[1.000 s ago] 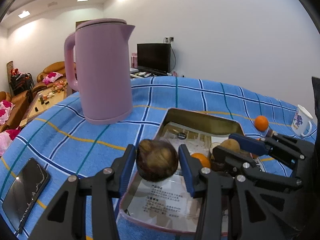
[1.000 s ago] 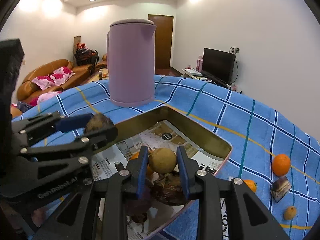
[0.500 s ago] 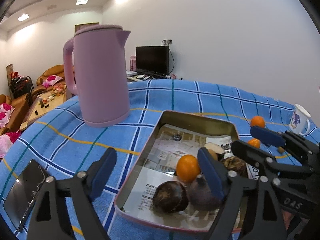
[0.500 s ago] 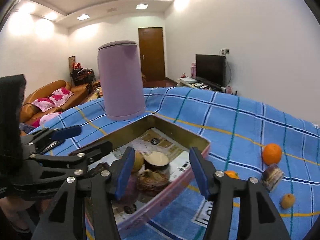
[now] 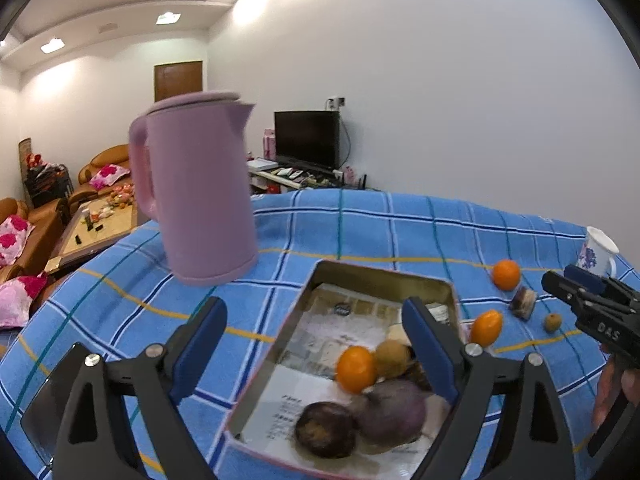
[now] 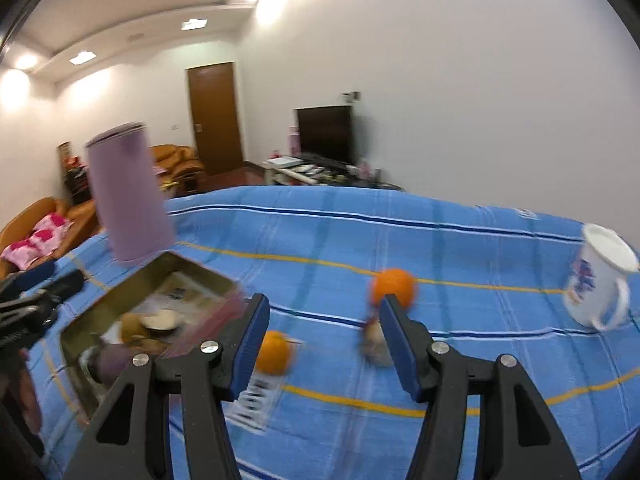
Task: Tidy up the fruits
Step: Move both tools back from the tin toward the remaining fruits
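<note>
A metal tray lined with paper lies on the blue checked cloth. It holds an orange, a tan fruit, a purple fruit and a dark round fruit. My left gripper hovers over the tray's near end; its jaws are opening and nothing is between them. My right gripper is open and empty, out over the cloth right of the tray. Beyond its tips lie a round orange, a small orange and a blurred brown piece.
A tall pink kettle stands left of the tray. A white mug sits at the far right. A small tan fruit lies near the loose oranges. A dark phone lies at the cloth's near left.
The left gripper let the dark fruit go into the tray, opened wide and rose. The right gripper released the tan fruit in the tray, opened and swung right toward the loose fruit.
</note>
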